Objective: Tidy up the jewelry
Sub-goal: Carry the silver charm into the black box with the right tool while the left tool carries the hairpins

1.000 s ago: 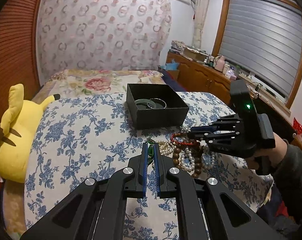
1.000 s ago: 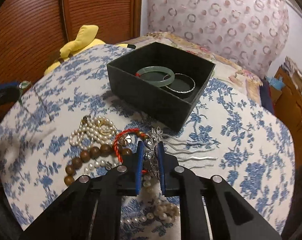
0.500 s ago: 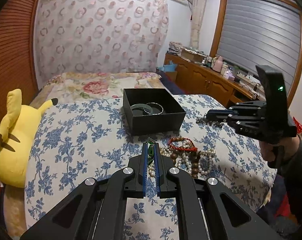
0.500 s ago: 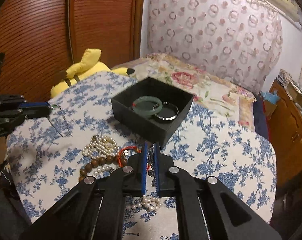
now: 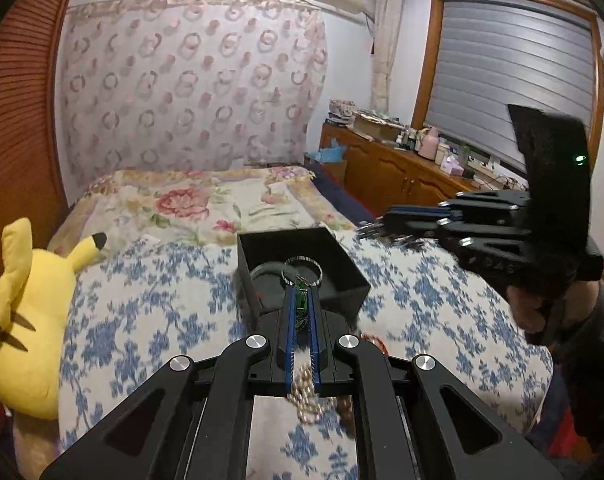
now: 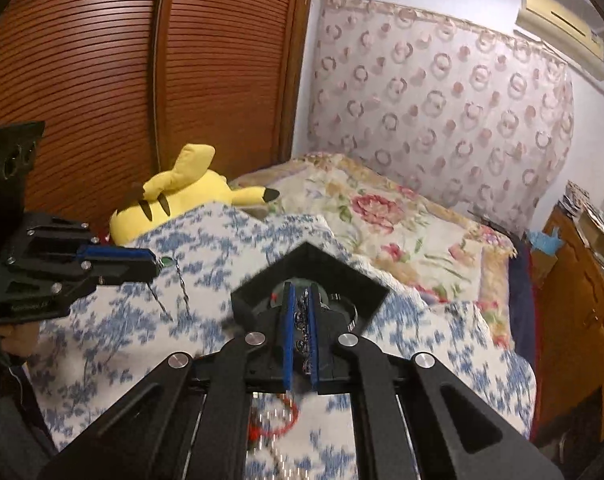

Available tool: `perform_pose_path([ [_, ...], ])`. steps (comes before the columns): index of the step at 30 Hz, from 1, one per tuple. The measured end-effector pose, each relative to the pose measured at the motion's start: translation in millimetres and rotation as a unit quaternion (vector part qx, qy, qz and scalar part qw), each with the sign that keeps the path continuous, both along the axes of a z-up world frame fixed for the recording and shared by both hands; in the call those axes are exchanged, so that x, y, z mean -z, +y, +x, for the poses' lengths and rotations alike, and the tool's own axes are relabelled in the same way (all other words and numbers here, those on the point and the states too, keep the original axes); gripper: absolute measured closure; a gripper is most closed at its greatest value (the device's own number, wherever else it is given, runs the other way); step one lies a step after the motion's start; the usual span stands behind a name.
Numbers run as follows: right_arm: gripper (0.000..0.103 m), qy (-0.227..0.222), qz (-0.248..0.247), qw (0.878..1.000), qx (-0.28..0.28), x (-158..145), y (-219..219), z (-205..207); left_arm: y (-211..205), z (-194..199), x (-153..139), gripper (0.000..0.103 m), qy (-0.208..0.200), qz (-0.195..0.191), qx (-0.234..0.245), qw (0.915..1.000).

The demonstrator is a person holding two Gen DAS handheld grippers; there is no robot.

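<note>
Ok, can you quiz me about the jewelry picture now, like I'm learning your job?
1. True or false: the black box is empty.
2. What colour is the pendant pinched in the left tongs? A red, B green, C yellow.
3. Fill the gap: the right tongs are shut on a ____ coloured ornament.

Key
1. False: a green bangle and a silver bangle lie inside.
2. B.
3. Silver.
</note>
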State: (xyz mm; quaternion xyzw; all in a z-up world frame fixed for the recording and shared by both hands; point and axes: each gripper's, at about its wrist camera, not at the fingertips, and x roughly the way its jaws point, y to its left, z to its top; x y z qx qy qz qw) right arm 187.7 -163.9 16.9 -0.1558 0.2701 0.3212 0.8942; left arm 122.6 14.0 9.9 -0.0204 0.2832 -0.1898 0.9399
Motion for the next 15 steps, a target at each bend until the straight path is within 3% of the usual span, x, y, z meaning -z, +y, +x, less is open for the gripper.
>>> perform_pose_path([
  [8,0.096,0.025,0.007,1.000,-0.009,34.2,18.3,55.2,2.2,40.4,-0.6,0.098,0.008,0.007,-0.006,0.9999],
  [9,0.100,0.029,0.008,0.999,-0.011,37.3,19.8,60.2,2.1,43.3,0.9,0.098,0.009,0.008,-0.007,0.9999],
  [15,0.099,0.053,0.017,0.998,-0.025,51.0,27.1,76.7,-0.3,68.9,6.0,0.098,0.019,0.008,-0.008,0.9998],
])
